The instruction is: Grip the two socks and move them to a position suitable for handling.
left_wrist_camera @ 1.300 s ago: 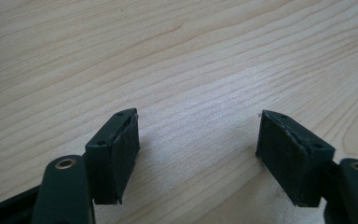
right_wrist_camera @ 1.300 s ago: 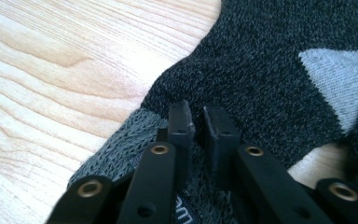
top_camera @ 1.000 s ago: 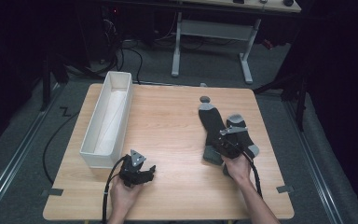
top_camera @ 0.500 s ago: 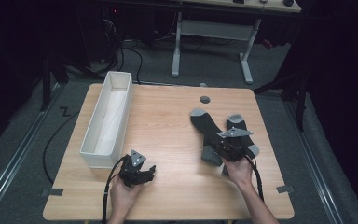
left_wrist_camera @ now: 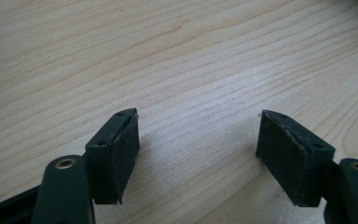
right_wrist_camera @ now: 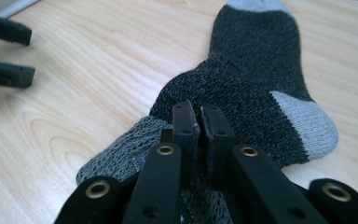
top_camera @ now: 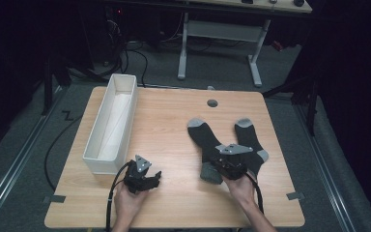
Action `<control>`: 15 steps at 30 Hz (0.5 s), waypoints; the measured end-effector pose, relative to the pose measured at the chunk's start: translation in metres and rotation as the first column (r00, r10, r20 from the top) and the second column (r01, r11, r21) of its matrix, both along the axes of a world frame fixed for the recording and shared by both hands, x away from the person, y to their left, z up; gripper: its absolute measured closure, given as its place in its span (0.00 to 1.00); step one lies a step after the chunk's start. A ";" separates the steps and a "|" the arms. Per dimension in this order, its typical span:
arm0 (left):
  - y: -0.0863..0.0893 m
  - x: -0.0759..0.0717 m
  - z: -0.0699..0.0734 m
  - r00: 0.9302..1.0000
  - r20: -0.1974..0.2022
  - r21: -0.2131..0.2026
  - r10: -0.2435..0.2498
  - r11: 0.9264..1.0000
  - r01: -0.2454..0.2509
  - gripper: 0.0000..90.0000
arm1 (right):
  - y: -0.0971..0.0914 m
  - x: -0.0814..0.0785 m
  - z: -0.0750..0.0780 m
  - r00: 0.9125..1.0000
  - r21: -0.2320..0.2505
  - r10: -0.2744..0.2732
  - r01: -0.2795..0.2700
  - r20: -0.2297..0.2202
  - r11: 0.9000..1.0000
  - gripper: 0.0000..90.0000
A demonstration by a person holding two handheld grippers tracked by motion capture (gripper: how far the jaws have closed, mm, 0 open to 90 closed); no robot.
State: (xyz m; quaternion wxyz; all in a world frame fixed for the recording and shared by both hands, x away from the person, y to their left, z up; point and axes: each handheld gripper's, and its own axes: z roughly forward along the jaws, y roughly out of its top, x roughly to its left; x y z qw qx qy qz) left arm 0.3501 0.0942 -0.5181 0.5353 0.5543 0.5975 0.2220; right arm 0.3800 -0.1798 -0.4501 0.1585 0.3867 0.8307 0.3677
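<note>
Right gripper (right_wrist_camera: 199, 122) clamped on near sock (top_camera: 204, 145); left gripper (left_wrist_camera: 198, 154) gaping, idle on surface (top_camera: 174, 121); pairing barely begun.

Wooden table (top_camera: 174, 121), white bin (top_camera: 110, 125), two dark socks (top_camera: 204, 140)

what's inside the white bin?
The white bin appears empty in the high view: bare white floor and inner walls. The near wall hides the strip of floor just behind it.

A light wooden tabletop (top_camera: 169, 121) stands on grey carpet floor (top_camera: 24, 159). Behind it, a white-legged desk (top_camera: 220, 36) and tangled cables (top_camera: 140, 53) sit in dim surroundings.
</note>
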 end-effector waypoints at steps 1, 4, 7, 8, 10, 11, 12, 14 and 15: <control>0.000 0.000 0.000 1.000 0.000 0.000 0.000 1.000 0.000 0.33 | 0.001 -0.002 -0.001 1.000 0.001 0.005 -0.005 -0.003 1.000 0.95; 0.000 0.000 0.000 1.000 0.000 0.001 -0.001 1.000 0.001 0.33 | 0.006 -0.008 -0.003 1.000 0.007 0.026 -0.026 -0.004 1.000 0.95; 0.000 0.000 0.000 1.000 0.000 0.001 0.000 1.000 0.000 0.33 | 0.011 -0.011 -0.004 0.999 0.000 0.033 -0.033 -0.005 0.999 0.95; 0.000 0.000 0.000 1.000 0.000 0.001 0.000 1.000 0.000 0.33 | 0.015 -0.013 -0.006 0.999 -0.010 0.048 -0.048 -0.006 0.999 0.95; 0.000 0.000 0.000 1.000 0.000 0.001 -0.001 1.000 0.001 0.33 | 0.018 -0.014 -0.006 0.999 -0.012 0.052 -0.052 -0.011 0.999 0.94; 0.000 0.000 0.000 1.000 0.000 0.001 -0.001 1.000 0.001 0.33 | 0.021 -0.015 -0.007 0.998 -0.014 0.057 -0.057 -0.014 0.998 0.94; 0.000 0.000 0.000 1.000 0.000 0.001 -0.001 1.000 0.001 0.33 | 0.024 -0.015 -0.009 0.998 -0.016 0.061 -0.061 -0.019 0.998 0.94; 0.000 0.000 0.000 1.000 0.000 0.001 -0.002 1.000 0.002 0.33 | 0.030 -0.015 -0.012 0.997 -0.020 0.072 -0.073 -0.019 0.997 0.94; 0.000 0.000 0.000 1.000 0.000 0.001 -0.002 1.000 0.002 0.33 | 0.032 -0.015 -0.013 0.997 -0.021 0.072 -0.072 -0.024 0.997 0.94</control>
